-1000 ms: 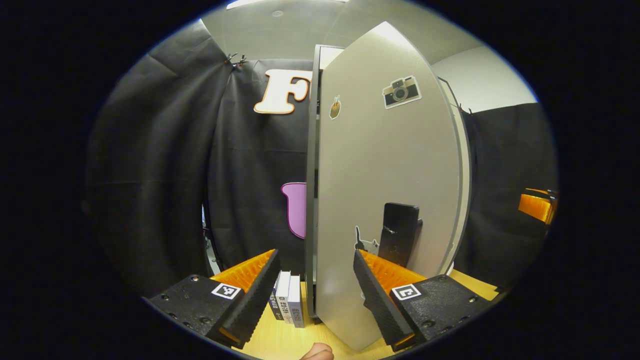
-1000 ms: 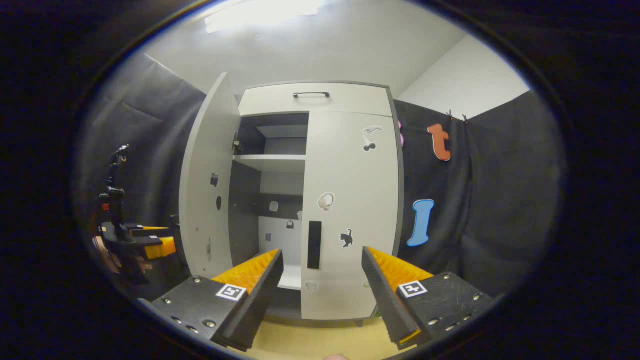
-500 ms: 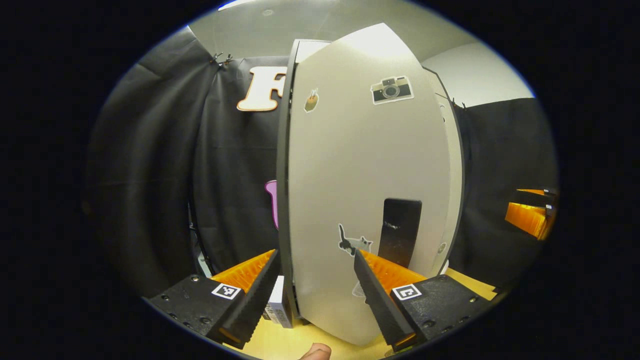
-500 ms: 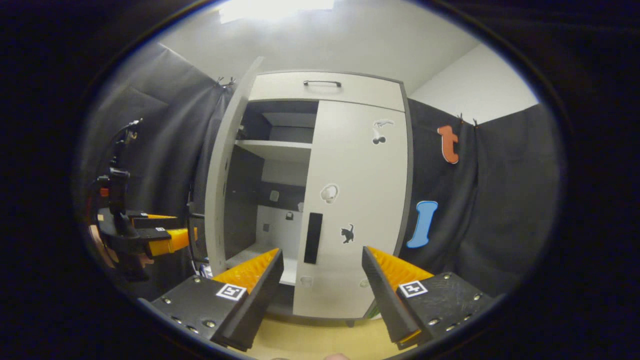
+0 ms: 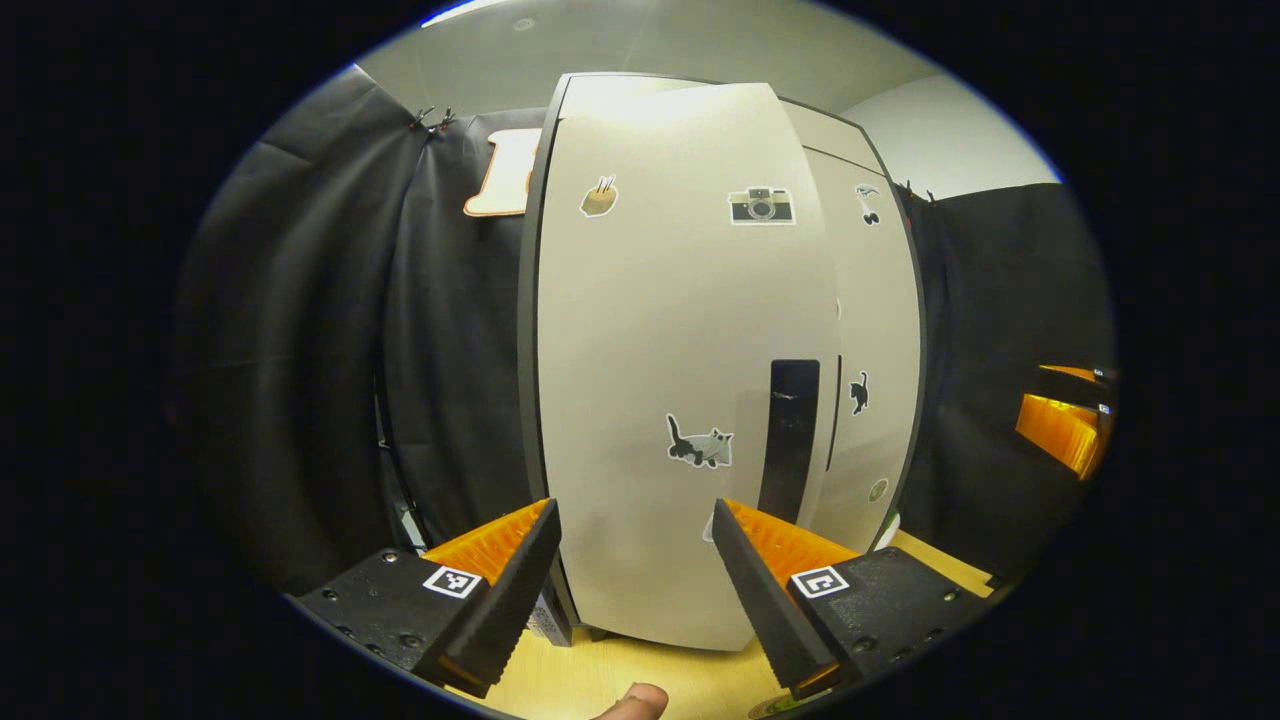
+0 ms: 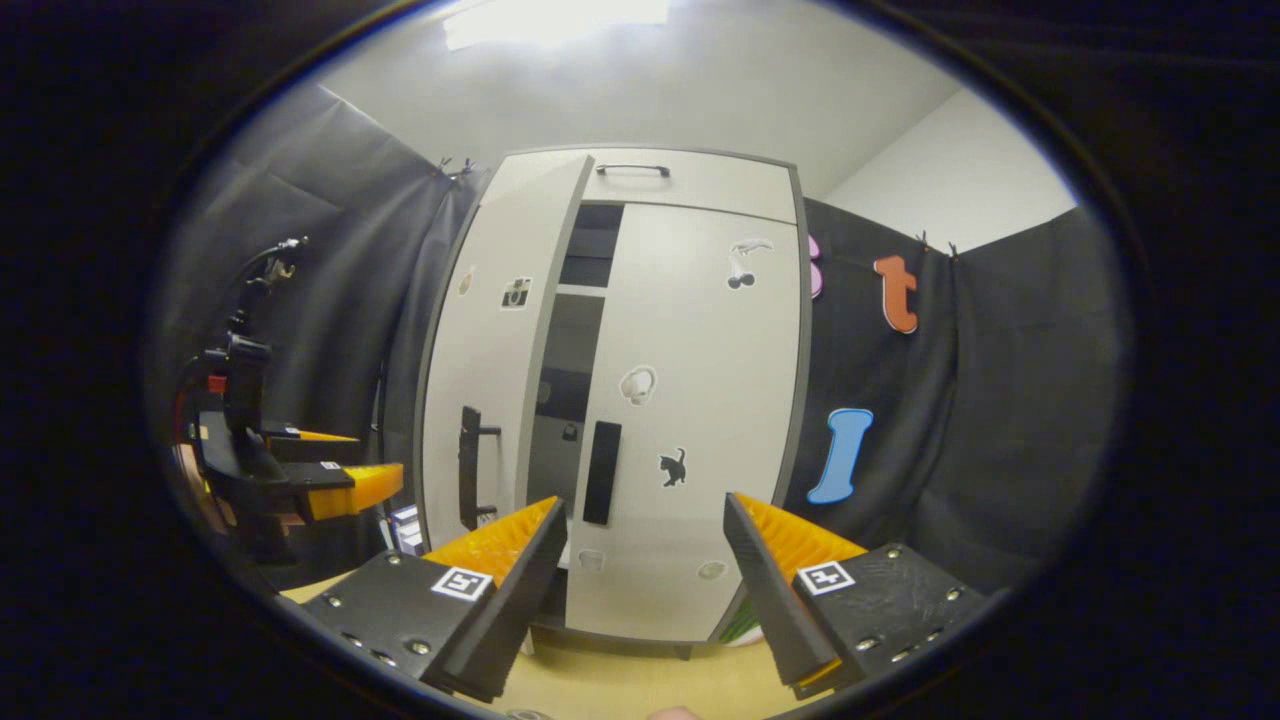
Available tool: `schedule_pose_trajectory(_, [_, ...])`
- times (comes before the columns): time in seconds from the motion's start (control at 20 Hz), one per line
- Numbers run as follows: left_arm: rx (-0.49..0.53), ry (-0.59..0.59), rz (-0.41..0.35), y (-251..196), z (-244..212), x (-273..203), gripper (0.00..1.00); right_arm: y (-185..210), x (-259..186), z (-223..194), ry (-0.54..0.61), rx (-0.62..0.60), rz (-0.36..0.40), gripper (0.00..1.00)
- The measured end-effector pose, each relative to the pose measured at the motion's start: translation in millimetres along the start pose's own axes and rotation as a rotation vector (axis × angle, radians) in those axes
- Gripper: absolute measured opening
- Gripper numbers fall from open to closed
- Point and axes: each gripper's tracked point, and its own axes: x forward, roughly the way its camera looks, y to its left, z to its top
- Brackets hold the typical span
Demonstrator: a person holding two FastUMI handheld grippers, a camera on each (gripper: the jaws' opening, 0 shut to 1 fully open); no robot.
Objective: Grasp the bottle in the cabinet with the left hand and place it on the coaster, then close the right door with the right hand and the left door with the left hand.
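Booth, black cloth walls, wooden tabletop [image 5: 560, 680].

Left gripper view: left gripper [image 5: 632, 560] spread wide, empty; left door [image 5: 680, 340] directly ahead, nearly closed; stickers of camera and cat, no legible writing.

Right gripper view: right gripper [image 6: 645, 560] spread wide, empty; right door [image 6: 700, 400] ahead, closed; left door ajar, ahead-left.

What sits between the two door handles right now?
In the right gripper view, a dark gap separates the left door's handle from the right door's handle; through it shows the cabinet's inside. The left door is ajar.
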Motion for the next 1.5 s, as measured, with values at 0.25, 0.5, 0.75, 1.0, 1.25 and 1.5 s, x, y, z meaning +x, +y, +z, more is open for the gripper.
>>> schedule_pose_trajectory(0.25, [0.006,-0.029,0.055,2.9,13.6,-16.7,0.96,-8.0,-5.3,-3.3,0.004,0.017,0.008,0.93])
schedule_pose_trajectory(0.5, [-0.013,-0.049,0.113,9.3,19.0,-35.2,0.96,-14.3,-8.4,-7.7,-0.003,0.016,0.008,0.93])
schedule_pose_trajectory(0.75, [0.007,-0.044,0.124,13.0,16.1,-41.4,0.96,-15.4,-2.6,-19.6,0.010,0.049,-0.006,0.93])
schedule_pose_trajectory(1.0, [-0.003,-0.028,0.119,5.5,6.4,-40.7,0.96,-18.8,1.7,-25.5,0.017,0.045,0.001,0.93])
schedule_pose_trajectory(1.25, [-0.032,-0.023,0.106,-10.5,3.3,-40.2,0.96,-38.6,2.0,-30.5,0.022,0.045,-0.014,0.95])
schedule_pose_trajectory(1.5, [-0.033,-0.027,0.110,-25.8,8.7,-39.8,0.97,-62.2,0.3,-35.3,0.021,0.067,-0.026,0.93])
